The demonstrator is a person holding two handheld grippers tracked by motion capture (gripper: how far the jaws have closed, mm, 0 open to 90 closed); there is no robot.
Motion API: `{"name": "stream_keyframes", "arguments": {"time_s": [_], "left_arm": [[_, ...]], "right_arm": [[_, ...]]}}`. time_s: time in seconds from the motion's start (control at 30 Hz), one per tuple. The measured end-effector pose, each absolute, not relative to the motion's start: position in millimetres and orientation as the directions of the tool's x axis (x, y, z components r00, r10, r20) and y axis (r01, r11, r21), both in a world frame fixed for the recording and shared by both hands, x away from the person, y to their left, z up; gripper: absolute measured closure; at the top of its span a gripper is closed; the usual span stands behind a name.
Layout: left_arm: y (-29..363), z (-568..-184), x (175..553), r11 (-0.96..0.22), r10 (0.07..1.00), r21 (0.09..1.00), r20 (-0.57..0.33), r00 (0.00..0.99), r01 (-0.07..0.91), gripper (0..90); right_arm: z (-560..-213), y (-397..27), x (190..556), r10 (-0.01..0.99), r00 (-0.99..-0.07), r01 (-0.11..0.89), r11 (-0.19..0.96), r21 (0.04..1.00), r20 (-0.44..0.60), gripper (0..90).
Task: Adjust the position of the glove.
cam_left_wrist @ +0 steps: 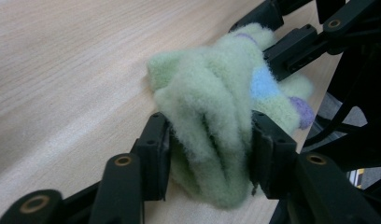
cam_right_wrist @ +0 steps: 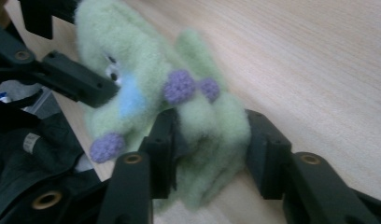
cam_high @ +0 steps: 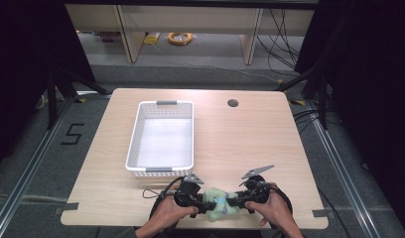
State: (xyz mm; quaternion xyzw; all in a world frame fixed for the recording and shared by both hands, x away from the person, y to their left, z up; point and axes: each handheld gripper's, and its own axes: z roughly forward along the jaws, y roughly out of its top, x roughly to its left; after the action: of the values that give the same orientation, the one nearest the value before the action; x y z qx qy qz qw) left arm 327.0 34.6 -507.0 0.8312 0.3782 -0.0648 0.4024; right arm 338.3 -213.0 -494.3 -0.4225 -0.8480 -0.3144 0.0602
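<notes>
Left gripper view has the left gripper clamped on one end of a fuzzy green soft toy, its pile bulging between the jaws, so I judge it light, squashy and non-slip (best taken by a thick bunched fold, as both grippers do). Across from it the right gripper pinches the other end, near the purple knobs. The toy sits between both tools at the table's near edge, well apart from the white basket.
</notes>
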Motion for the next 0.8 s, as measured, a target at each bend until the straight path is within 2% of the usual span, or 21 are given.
{"name": "stream_keyframes", "arguments": {"time_s": [0.07,0.1,0.33,0.8], "left_arm": [[34.6,-506.4,326.0,-0.397,0.577,0.62,-0.405,0.709,0.677,57.1],[34.6,-507.0,326.6,-0.401,0.559,0.629,-0.408,0.722,0.666,58.0],[33.2,-504.9,323.6,-0.418,0.553,0.655,-0.367,0.748,0.63,65.3],[33.4,-499.2,323.7,-0.423,0.528,0.669,-0.366,0.766,0.611,69.2]], "right_arm": [[-493.7,-212.7,337.7,0.667,-0.646,0.748,0.457,0.481,0.371,64.3],[-494.5,-212.1,338.2,0.642,-0.681,0.713,0.471,0.519,0.352,65.2],[-491.4,-208.4,334.2,0.634,-0.711,0.678,0.504,0.535,0.304,68.6],[-487.4,-211.4,331.2,0.614,-0.731,0.656,0.511,0.555,0.299,69.7]]}}
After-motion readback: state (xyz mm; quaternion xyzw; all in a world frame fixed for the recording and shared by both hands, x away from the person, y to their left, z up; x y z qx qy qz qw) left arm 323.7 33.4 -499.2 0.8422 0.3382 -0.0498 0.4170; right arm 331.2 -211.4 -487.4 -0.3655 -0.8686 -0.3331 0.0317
